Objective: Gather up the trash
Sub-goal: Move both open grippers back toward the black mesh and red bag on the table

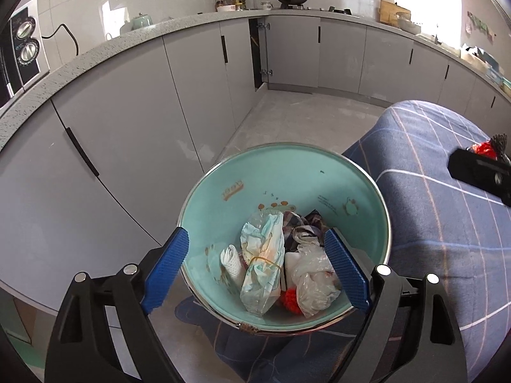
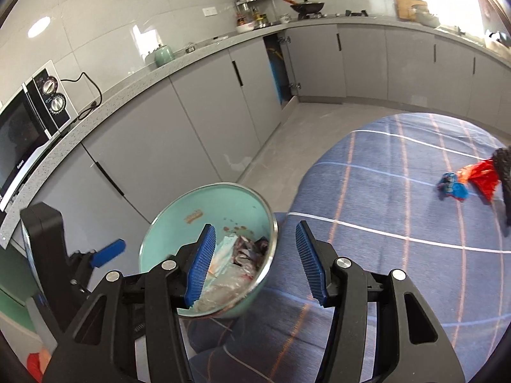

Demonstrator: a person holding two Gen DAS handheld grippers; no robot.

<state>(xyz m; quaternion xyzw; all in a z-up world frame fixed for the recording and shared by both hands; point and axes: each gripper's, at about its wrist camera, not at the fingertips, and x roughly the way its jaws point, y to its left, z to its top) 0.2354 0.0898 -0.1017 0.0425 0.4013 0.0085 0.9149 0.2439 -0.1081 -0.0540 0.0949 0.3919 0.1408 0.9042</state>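
The left gripper [image 1: 258,268] hangs over the mouth of the bin [image 1: 204,191], its ribbed blue pads spread wide to either side of the rubbish with nothing between them. The right gripper [image 2: 255,265] stands about half open and also holds nothing; one pad sits in front of the bin, the other over the checked cloth [image 2: 399,255].

The bin is a round pail with a glossy mint-green inside, small cartoon prints on the wall and a bright metal rim. It stands just beside the cloth-covered surface, between that and the grey cabinets [image 1: 111,146]. Much has been collected already, judging by the heap inside: a crinkled printed wrapper [image 1: 263,261] bound by a rubber band, a folded white tissue [image 1: 230,260], a cloudy crumpled plastic bag [image 1: 314,282], a knobbly red ball [image 1: 290,300] and a dark patterned rag [image 1: 303,226].

Farther off, work seems to remain. On the blue cloth, soft and crossed with white and orange lines, lie a crumpled blue wrapper [image 2: 453,188] and a shiny red wrapper [image 2: 480,175], with a dark mesh-textured thing [image 2: 503,166] touching the red one; what that is cannot be told. These lie well apart from the bin. Beyond, the speckled grey counter [image 2: 127,86] carries a microwave [image 2: 28,127] and a pale green kettle [image 2: 163,56].
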